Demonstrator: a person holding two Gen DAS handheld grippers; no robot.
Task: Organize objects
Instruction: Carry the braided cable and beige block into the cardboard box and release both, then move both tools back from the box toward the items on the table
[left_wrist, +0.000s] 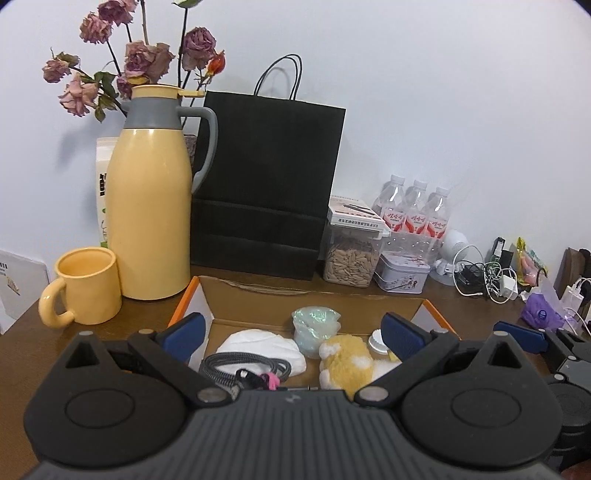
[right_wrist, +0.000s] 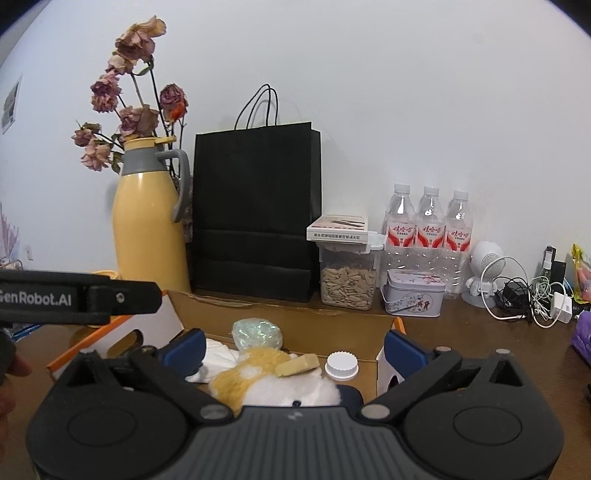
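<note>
Cardboard box (left_wrist: 314, 302), left wrist view: holds plush toy (left_wrist: 345, 363), white cloth (left_wrist: 258, 349), braided cable (left_wrist: 236, 365); left gripper (left_wrist: 293, 334) jaws spread, empty, above it; yellow mug (left_wrist: 86, 286) beside box corner. Right wrist view: right gripper (right_wrist: 293, 345) jaws spread, empty; white cap (right_wrist: 341, 365), yellow block (right_wrist: 297, 364) on plush; bare table (right_wrist: 480, 350) rightward.

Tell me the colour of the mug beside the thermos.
Pale yellow mug, clearest in the left wrist view.

Fluffy plush toy (left_wrist: 347, 363); corrugated cardboard box (left_wrist: 314, 304); glossy plastic jug (left_wrist: 151, 206)
</note>
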